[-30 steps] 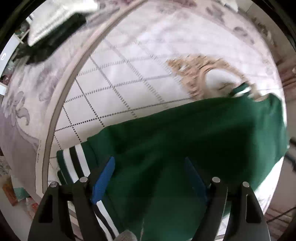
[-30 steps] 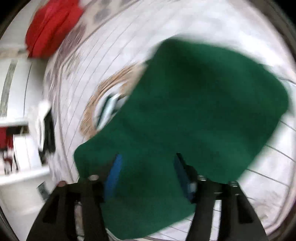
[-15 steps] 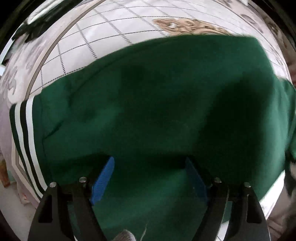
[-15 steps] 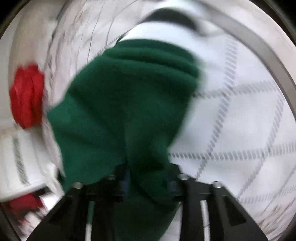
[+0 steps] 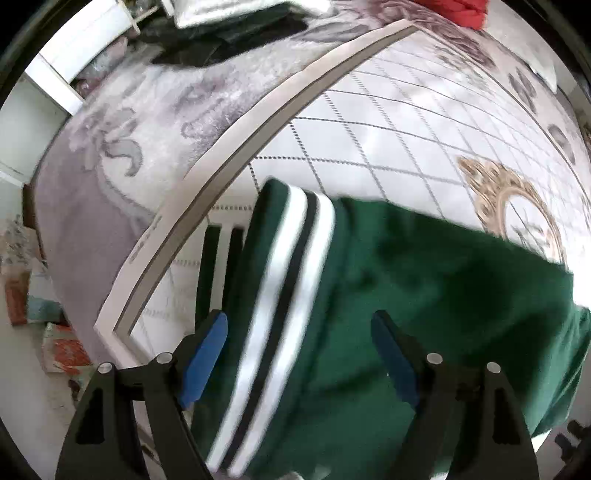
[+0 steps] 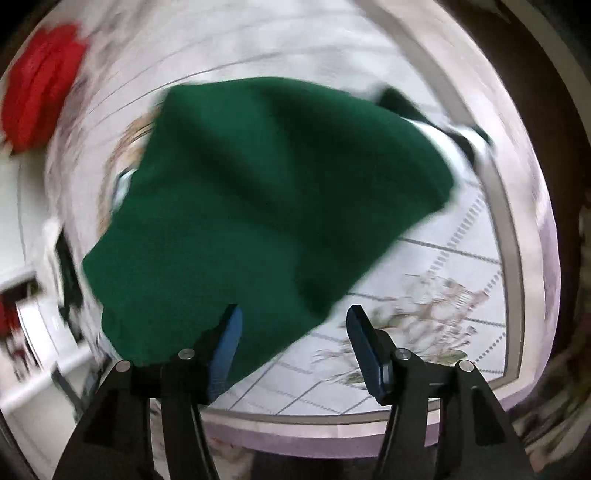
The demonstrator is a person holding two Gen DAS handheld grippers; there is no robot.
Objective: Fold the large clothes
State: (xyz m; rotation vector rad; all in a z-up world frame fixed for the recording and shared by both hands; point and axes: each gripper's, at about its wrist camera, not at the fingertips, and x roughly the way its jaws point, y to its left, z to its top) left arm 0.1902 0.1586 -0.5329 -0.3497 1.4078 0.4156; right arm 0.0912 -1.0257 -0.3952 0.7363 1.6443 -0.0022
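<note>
A large green garment point(image 5: 443, 288) with a white and black striped band point(image 5: 288, 280) lies on the patterned carpet point(image 5: 369, 122). My left gripper point(image 5: 295, 325) hovers over it, open wide, with the striped band below the gap between its blue pads point(image 5: 207, 343). In the blurred right wrist view the same green garment point(image 6: 258, 192) spreads ahead, its striped end point(image 6: 454, 140) at the far right. My right gripper point(image 6: 295, 315) has its jaws opening. The cloth's near edge overlaps the left pad point(image 6: 229, 339), and neither pad presses on it.
A red cloth point(image 6: 37, 85) lies at the carpet's far side, also seen as the red cloth point(image 5: 454, 11). A pile of dark and white clothes point(image 5: 229, 33) sits by white shelves. A gold medallion point(image 5: 517, 206) marks the carpet beside the garment.
The right gripper was shut on the green cloth half a second ago; its jaws now stand apart and the cloth lies free. The left view has swung to the garment's striped end.
</note>
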